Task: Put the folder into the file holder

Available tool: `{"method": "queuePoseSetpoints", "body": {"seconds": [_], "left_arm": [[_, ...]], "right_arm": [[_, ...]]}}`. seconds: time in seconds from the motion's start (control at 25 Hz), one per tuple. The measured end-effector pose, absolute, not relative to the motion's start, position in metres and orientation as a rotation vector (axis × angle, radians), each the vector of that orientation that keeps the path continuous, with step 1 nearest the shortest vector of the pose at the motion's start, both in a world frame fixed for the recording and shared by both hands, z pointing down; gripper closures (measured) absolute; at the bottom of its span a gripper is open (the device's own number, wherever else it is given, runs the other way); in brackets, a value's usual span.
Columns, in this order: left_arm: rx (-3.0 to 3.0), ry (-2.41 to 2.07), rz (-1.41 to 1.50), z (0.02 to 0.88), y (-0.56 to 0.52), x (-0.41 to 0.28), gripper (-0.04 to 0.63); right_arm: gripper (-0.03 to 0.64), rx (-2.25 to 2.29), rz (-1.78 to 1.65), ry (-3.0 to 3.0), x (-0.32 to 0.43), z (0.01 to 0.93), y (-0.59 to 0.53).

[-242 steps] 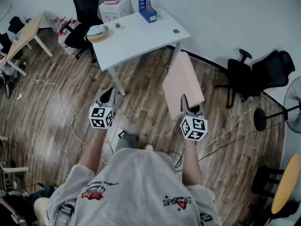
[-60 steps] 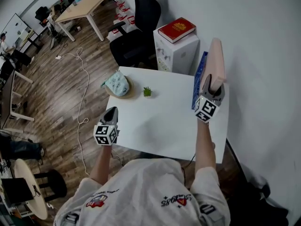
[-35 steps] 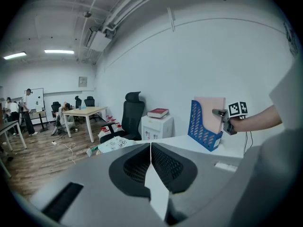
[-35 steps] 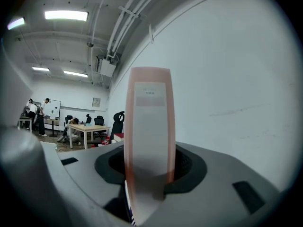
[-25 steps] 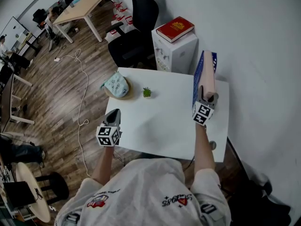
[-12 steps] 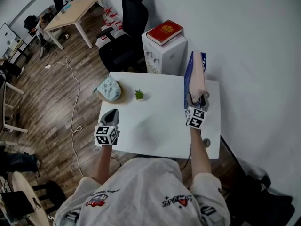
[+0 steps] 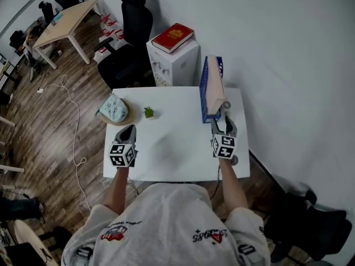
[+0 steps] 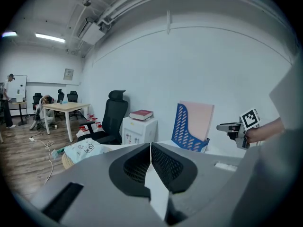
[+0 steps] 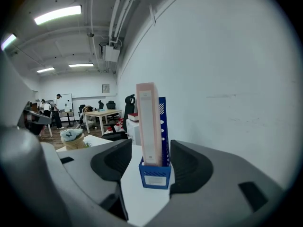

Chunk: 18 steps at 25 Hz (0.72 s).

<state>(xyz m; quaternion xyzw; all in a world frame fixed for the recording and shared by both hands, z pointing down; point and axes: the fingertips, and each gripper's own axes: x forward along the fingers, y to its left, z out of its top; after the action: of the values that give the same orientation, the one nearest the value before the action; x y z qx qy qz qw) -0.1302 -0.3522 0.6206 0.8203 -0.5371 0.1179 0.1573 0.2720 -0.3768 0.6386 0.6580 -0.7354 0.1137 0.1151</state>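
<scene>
The pink folder [image 7: 216, 89] stands upright in the blue file holder [image 7: 204, 91] at the back right of the white table [image 7: 177, 151]. My right gripper [image 7: 222, 123] hovers just in front of the holder's near end. It is open, its jaws have just been closing a little, and nothing is between them. In the right gripper view the folder [image 9: 147, 124] and file holder [image 9: 155, 175] stand straight ahead of the right gripper [image 9: 150, 164]. My left gripper [image 7: 127, 132] is shut and empty over the table's left front, and the left gripper [image 8: 150, 146] shows its fingers meeting.
A small green plant [image 7: 148, 112] and a pale blue bundle on a woven mat [image 7: 112, 108] sit at the table's left rear. A red book [image 7: 173, 37] lies on a white cabinet [image 7: 175, 64] behind the table, next to a black chair [image 7: 130, 32]. A wall runs close on the right.
My right gripper has let go of the folder and drawn back toward the person. The folder stays upright in the holder. The left gripper has shifted slightly.
</scene>
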Motion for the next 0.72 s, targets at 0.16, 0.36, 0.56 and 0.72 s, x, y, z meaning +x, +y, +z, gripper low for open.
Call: {"method": "queuePoseSetpoints", "body": {"seconds": [0.16,0.36,0.56,0.72], "left_arm": [[2.373,-1.497,0.336,0.621,-0.357,-0.114,0.586],[2.407,-1.467,0.348,0.617,-0.362,-0.102,0.586],[2.435,-1.493,0.327,0.598,-0.370,-0.107,0.584],[2.443,-1.520,0.295,0.587,-0.375,-0.111,0.585]], "right_arm": [[0.452,1.862,0.405,-2.129,0.270,0.652,-0.361],[0.609,1.792,0.368,-2.153,0.246,0.648,-0.356],[0.612,1.753,0.358,-2.249,0.211,0.627,-0.365],[0.612,1.730,0.275,-2.350,0.185,0.587,-0.379]]}}
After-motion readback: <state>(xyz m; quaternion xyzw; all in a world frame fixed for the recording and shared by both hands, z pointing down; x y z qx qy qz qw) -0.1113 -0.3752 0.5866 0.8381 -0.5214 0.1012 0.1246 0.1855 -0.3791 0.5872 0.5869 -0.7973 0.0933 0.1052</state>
